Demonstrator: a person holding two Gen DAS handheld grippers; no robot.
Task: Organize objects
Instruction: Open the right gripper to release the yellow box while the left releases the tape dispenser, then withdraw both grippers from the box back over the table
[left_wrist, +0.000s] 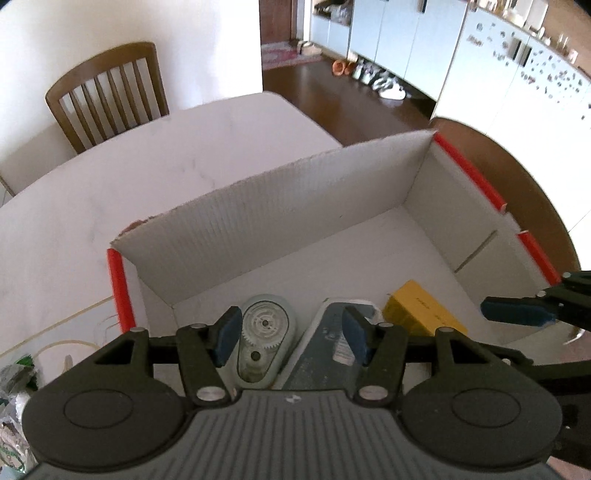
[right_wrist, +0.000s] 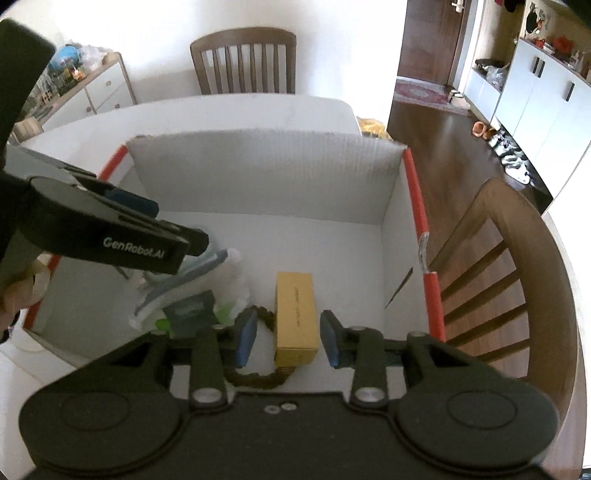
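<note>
Grippers both above white cardboard box (right_wrist: 258, 177) on table. Left gripper (left_wrist: 288, 334) spread, empty, over clear correction-tape dispenser (left_wrist: 264, 339) and grey packet (left_wrist: 321, 354) at box's near left. Yellow carton (right_wrist: 295, 317) lies centre, dark bracelet (right_wrist: 258, 376) touching it. Right gripper (right_wrist: 288, 339) spread, carton beneath, pads clear. Items look already dropped in.

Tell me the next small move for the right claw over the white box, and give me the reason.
Probably lift the right claw clear of the white box and go for another loose item. Its jaws stand apart with nothing pressed between the pads, and the yellow carton lies flat on the box floor beneath them, beside a dark chain-like band, so that item looks placed.
</note>
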